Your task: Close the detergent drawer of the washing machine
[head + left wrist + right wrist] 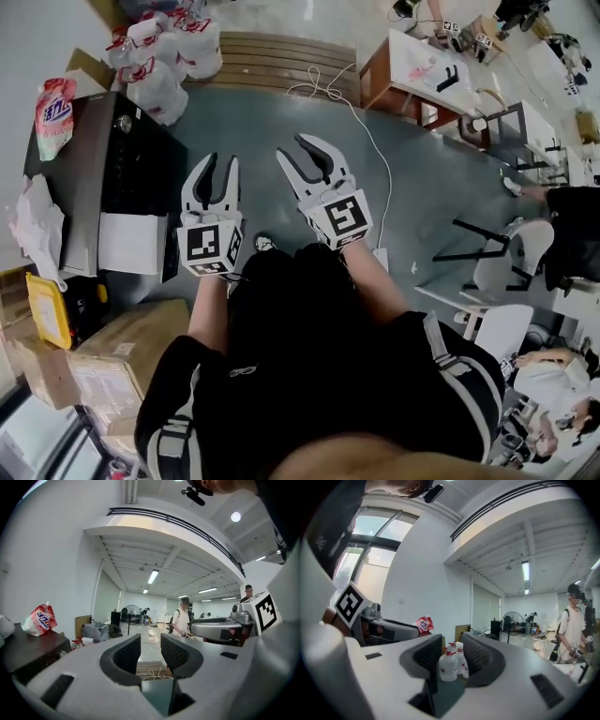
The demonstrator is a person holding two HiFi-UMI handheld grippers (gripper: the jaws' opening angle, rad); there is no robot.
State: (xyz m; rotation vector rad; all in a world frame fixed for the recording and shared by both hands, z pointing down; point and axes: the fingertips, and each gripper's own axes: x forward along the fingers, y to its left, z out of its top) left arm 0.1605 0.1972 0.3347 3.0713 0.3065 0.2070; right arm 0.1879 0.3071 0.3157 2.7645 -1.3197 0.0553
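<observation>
The washing machine point(89, 178) stands at the left in the head view, dark-topped, with a pink detergent bag point(56, 112) lying on it. A white rectangular part point(131, 242) shows at its near side; I cannot tell whether this is the drawer. Both grippers hang in the air to the right of the machine, apart from it. My left gripper point(222, 161) is open and empty, and so is my right gripper point(298, 148). In the left gripper view the jaws point(150, 651) frame only floor, with the machine point(33, 648) at the left edge. The right gripper's jaws point(452, 656) frame distant jugs point(449, 666).
White jugs with red caps point(169, 56) stand beyond the machine, next to a wooden pallet point(272, 61). Cardboard boxes point(122, 356) and a yellow case point(47, 309) sit at the near left. A white cable point(370, 150) runs over the floor. Tables point(487, 122) and chairs point(506, 262) fill the right.
</observation>
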